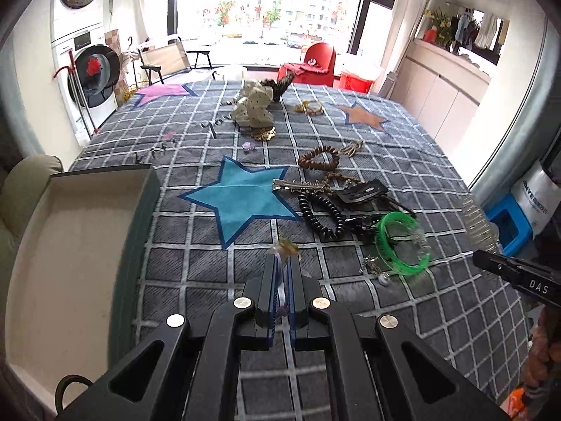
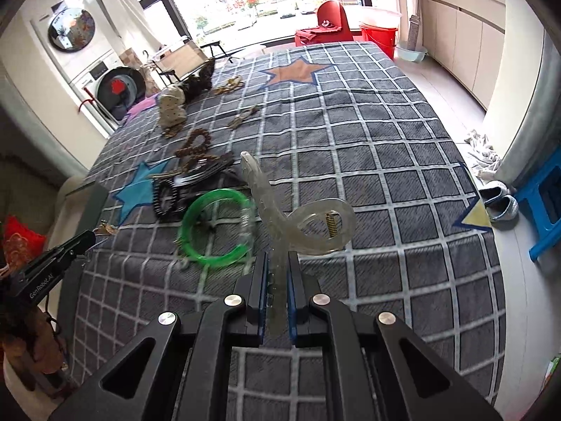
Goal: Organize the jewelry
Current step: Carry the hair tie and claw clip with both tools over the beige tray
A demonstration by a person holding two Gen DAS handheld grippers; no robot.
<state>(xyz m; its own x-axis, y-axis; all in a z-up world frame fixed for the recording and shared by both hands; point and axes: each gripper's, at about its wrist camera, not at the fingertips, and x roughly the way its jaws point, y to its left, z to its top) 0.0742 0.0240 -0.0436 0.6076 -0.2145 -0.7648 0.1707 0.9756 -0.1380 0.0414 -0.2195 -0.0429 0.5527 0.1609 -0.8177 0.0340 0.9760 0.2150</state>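
Observation:
My left gripper [image 1: 283,258] is shut on a small gold-and-purple hair ornament [image 1: 287,246], held above the checked blanket [image 1: 196,266], right of the open box [image 1: 63,245]. My right gripper [image 2: 277,259] is shut on a clear glittery hair claw clip [image 2: 301,217], lifted above the blanket [image 2: 385,182]. A green bangle [image 1: 399,242] [image 2: 214,228] lies beside a pile with a black coil tie [image 1: 322,214], metal clips [image 1: 301,185] and a brown bead bracelet [image 1: 320,159]. The left gripper also shows in the right wrist view [image 2: 89,236], and the right gripper's body shows in the left wrist view [image 1: 519,273].
A cream dotted bow [image 1: 254,107], a dark feathered clip [image 1: 280,86] and gold pieces [image 1: 308,107] lie at the far end. A washer [image 1: 91,77], red chair [image 1: 315,65], cabinets [image 1: 441,94] and a blue stool [image 2: 543,207] surround the bed.

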